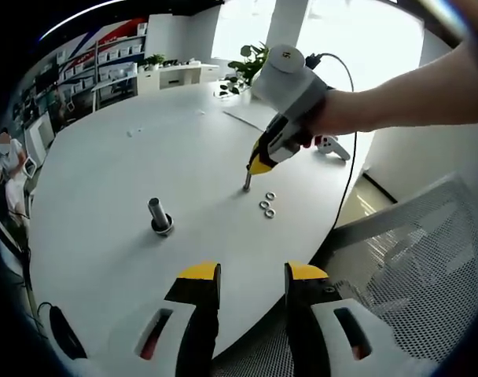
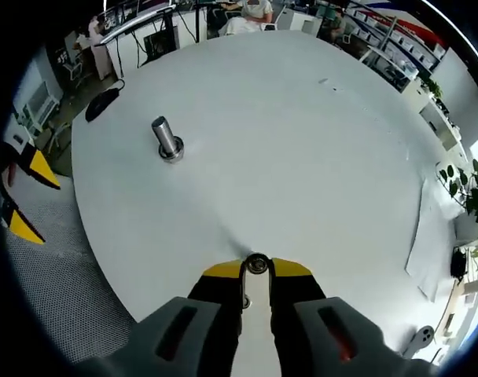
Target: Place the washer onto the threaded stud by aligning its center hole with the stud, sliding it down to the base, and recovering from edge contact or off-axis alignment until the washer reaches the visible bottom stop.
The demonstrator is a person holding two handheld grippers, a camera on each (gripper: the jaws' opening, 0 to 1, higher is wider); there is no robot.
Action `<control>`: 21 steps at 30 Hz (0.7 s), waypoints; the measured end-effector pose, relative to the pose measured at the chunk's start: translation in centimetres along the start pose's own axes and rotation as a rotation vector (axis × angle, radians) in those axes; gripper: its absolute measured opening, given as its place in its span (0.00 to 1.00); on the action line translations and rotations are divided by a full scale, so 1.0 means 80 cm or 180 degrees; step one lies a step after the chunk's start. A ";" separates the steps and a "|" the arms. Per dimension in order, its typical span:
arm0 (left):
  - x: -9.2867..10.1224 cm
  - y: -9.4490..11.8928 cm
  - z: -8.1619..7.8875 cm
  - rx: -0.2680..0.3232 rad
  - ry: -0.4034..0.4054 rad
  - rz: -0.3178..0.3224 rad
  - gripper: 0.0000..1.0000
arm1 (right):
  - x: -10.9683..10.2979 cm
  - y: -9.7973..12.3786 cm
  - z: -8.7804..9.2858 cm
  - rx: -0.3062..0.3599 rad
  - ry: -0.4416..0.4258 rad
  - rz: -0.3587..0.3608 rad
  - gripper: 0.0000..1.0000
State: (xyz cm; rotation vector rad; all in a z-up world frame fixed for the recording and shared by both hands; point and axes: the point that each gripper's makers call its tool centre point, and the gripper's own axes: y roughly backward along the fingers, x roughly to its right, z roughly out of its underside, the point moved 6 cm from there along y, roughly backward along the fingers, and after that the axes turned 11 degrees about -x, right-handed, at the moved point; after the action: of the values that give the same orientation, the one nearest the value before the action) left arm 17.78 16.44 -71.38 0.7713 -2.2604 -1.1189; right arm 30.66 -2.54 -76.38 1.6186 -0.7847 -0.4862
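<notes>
A short metal threaded stud (image 1: pixel 158 210) stands upright on the white round table (image 1: pixel 121 165), with a wider metal ring at its base. In the right gripper view the stud (image 2: pixel 166 137) is far to the upper left. My right gripper (image 2: pixel 257 269) is shut on a small metal washer (image 2: pixel 257 263) pinched between its yellow tips, low over the table. The left gripper view has that right gripper (image 1: pixel 249 179) held by a hand, beside three loose washers (image 1: pixel 267 205). My left gripper (image 1: pixel 252 273) is open at the table's near edge, with nothing between its fingers.
A grey mesh chair (image 1: pixel 428 259) stands off the table edge to the right. A plant (image 1: pixel 251 61), a white controller (image 1: pixel 333 146) and a sheet of paper (image 2: pixel 424 236) lie at the far side. A black object (image 2: pixel 105 100) sits near the rim. People sit beyond.
</notes>
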 end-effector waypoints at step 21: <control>0.000 -0.002 0.002 -0.0027 0.0028 0.0007 0.31 | -0.004 -0.040 0.008 -0.0186 -0.0046 -0.0131 0.14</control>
State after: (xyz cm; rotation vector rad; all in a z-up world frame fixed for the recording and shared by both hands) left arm 17.66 16.46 -71.58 0.7686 -2.2473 -1.1213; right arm 30.72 -2.55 -79.65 1.5810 -0.7428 -0.5460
